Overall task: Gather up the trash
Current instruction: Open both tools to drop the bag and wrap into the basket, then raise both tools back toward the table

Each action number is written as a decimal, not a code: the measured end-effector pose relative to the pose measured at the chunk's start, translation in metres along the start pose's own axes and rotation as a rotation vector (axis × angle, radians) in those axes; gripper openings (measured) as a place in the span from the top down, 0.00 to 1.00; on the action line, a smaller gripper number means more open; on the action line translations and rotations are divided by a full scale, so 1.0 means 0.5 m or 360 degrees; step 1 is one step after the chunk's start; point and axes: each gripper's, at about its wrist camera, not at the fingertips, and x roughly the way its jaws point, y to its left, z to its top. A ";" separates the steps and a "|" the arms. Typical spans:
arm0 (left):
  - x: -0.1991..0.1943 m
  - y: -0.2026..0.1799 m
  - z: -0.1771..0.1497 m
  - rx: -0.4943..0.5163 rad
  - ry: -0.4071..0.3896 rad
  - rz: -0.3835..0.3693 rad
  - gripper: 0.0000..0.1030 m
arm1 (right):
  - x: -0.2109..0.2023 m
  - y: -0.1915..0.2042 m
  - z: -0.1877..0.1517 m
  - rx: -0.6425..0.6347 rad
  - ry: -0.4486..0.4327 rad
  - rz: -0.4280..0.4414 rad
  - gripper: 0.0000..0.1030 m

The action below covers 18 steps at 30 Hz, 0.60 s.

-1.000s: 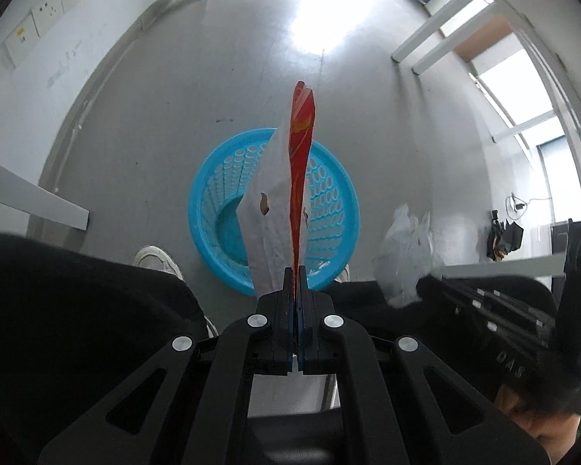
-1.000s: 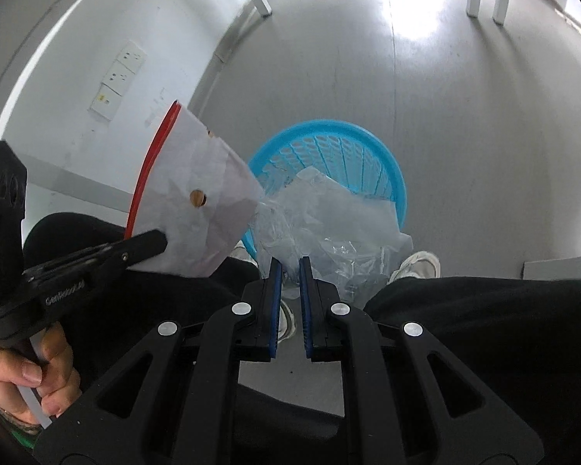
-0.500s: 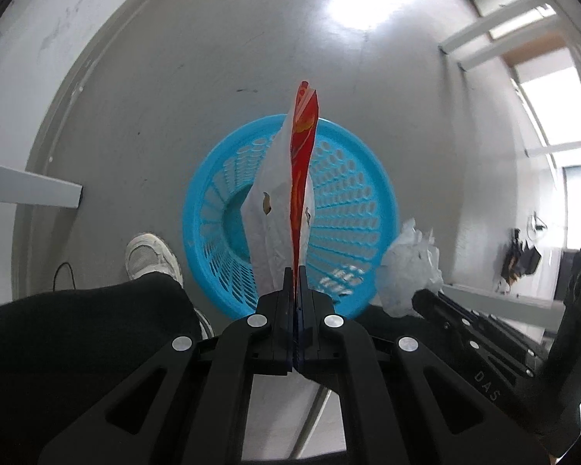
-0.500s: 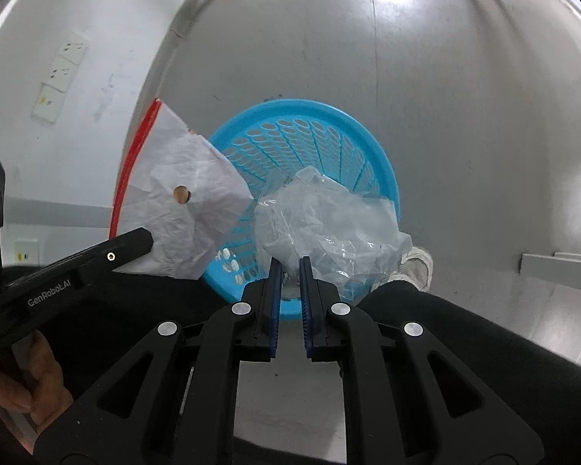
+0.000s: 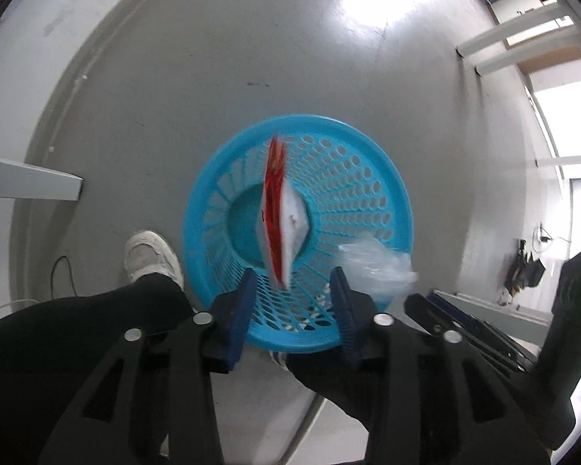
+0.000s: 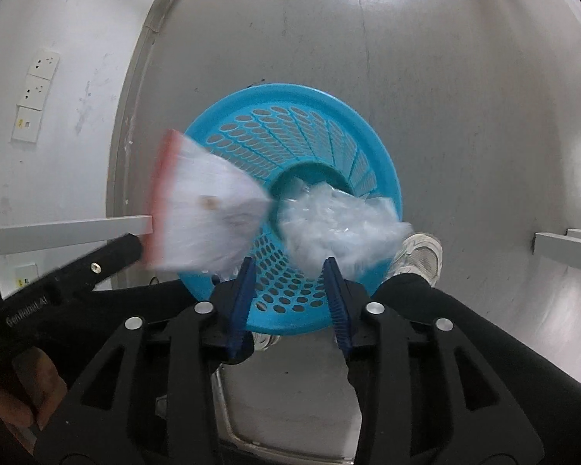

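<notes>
A blue perforated basket stands on the grey floor below both grippers; it also shows in the right wrist view. My left gripper is open above it. A red and white wrapper, blurred, is loose in the air over the basket mouth, and appears in the right wrist view too. My right gripper is open. A crumpled clear plastic bag, blurred, is loose over the basket, and shows in the left wrist view.
The person's white shoes and black trousers flank the basket. A white wall with sockets is on the left. White table legs stand on either side.
Both grippers have opened. The wrapper has left the left gripper and the plastic bag has left the right one; both are dropping towards the basket, which now sits more directly below.
</notes>
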 end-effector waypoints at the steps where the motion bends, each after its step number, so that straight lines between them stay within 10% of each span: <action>1: 0.000 0.002 0.000 0.0001 0.0004 0.0005 0.65 | -0.001 -0.001 -0.002 0.0000 -0.0003 -0.0008 0.66; 18: -0.098 -0.031 -0.071 0.0204 -0.0169 0.0059 0.55 | -0.104 0.063 -0.078 -0.0230 -0.0201 -0.0165 0.54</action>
